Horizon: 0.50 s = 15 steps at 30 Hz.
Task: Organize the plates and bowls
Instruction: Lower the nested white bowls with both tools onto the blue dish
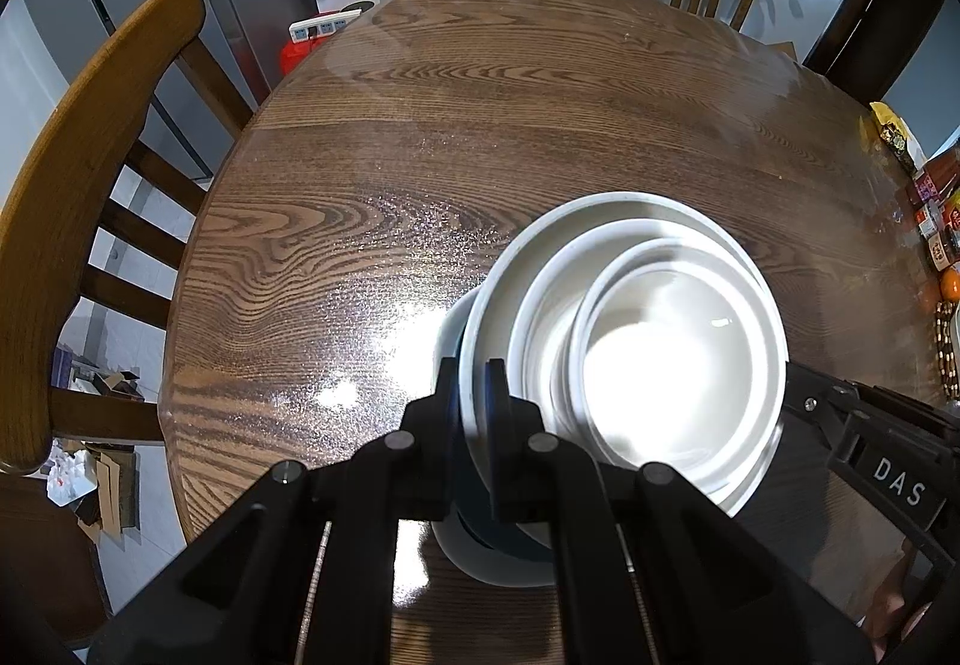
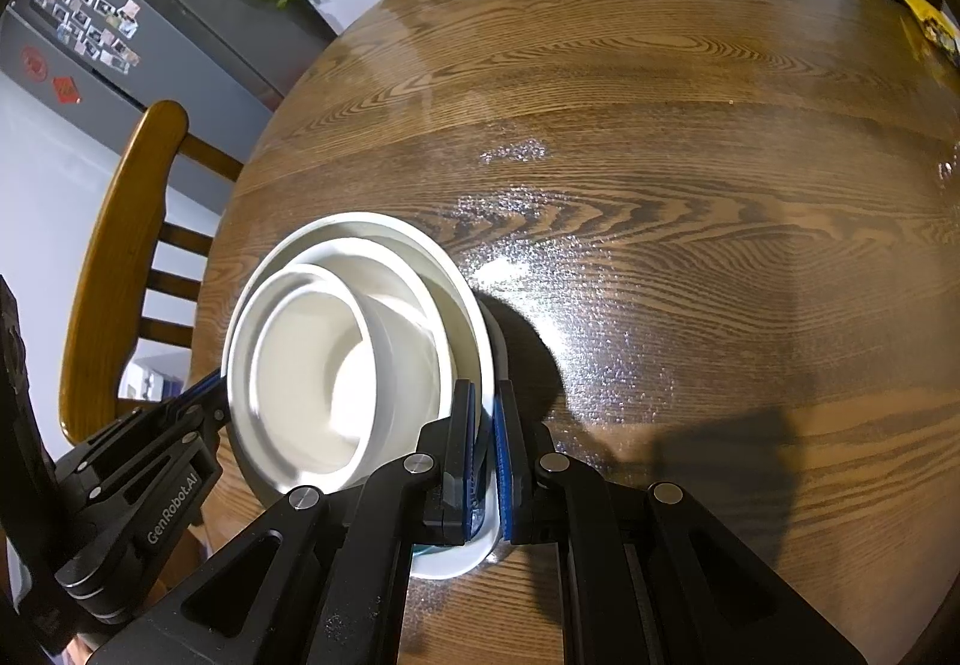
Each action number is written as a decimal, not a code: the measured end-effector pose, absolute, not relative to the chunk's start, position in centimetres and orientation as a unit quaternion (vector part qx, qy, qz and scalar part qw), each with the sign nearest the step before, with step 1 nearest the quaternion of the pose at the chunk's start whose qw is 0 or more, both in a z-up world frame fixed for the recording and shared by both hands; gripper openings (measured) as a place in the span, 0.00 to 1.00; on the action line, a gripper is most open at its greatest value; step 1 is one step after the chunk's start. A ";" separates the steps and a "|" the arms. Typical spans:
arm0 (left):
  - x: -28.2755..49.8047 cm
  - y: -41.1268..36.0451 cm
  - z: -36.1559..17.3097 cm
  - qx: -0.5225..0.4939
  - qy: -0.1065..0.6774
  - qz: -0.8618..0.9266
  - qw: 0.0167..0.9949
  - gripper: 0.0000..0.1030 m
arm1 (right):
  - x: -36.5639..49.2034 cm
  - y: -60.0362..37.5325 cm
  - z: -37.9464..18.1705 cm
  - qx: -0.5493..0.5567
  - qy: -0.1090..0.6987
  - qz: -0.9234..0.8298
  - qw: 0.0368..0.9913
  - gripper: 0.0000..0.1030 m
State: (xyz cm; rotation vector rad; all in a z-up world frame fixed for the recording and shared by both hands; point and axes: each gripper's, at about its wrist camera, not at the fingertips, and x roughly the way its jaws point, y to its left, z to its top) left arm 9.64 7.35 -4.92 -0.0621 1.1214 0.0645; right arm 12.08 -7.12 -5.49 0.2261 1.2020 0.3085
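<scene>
Two grippers | left gripper (image 1: 471,395) fingers clamped on nested white ceramic bowls (image 1: 624,341) rim, lower centre | right gripper (image 2: 485,425) fingers clamped on opposite rim | round wooden desk (image 1: 480,125)

1. Left gripper (image 1: 471,407): matte black linkage arms with round silver pivot pins; blue pads line the inner faces of the fingers.
2. Right gripper (image 2: 483,425): same black linkage, silver pins, ribbed blue pads.
3. Markings: white "DAS" lettering on the right gripper's side; "GenRobot.AI" on the left gripper's arm.
</scene>
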 end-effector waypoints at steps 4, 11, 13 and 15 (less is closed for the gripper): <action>9.7 7.4 -4.9 -0.030 0.532 0.031 0.846 0.03 | 12.1 -7.1 -5.4 0.105 0.562 0.143 0.808 0.09; 9.8 7.4 -4.9 -0.030 0.532 0.031 0.846 0.03 | 12.1 -7.1 -5.4 0.106 0.562 0.142 0.808 0.09; 9.8 7.4 -4.9 -0.031 0.532 0.031 0.846 0.03 | 12.1 -7.2 -5.4 0.107 0.561 0.142 0.809 0.09; 9.7 7.3 -4.9 -0.031 0.532 0.031 0.846 0.04 | 12.1 -7.2 -5.3 0.107 0.559 0.143 0.810 0.09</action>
